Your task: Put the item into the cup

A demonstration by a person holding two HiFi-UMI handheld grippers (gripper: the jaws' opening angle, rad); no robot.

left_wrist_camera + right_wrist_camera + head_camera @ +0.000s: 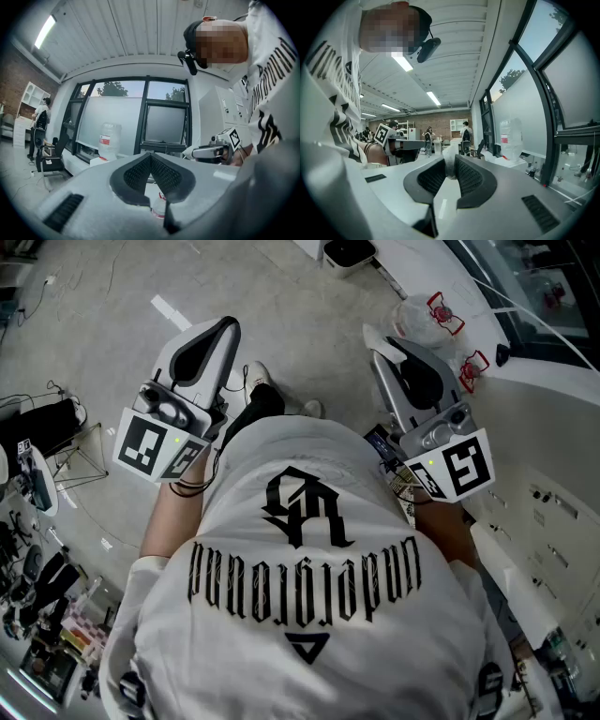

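I hold both grippers raised in front of my white T-shirt, over the floor. My left gripper [228, 326] has its dark ribbed pads meeting at the tips [150, 155], with nothing between them. My right gripper [380, 345] points up and away. In the right gripper view its pads [450, 161] pinch a small white item [449, 168] near the tips. What the item is cannot be made out. No cup shows in any view.
A white counter [553, 427] runs along the right under dark-framed windows. On it stands a clear plastic water bottle with red labels [422, 320], which also shows as a jug [108, 140] [511, 138]. Cables and clutter [37, 615] lie at left. People stand far back [465, 136].
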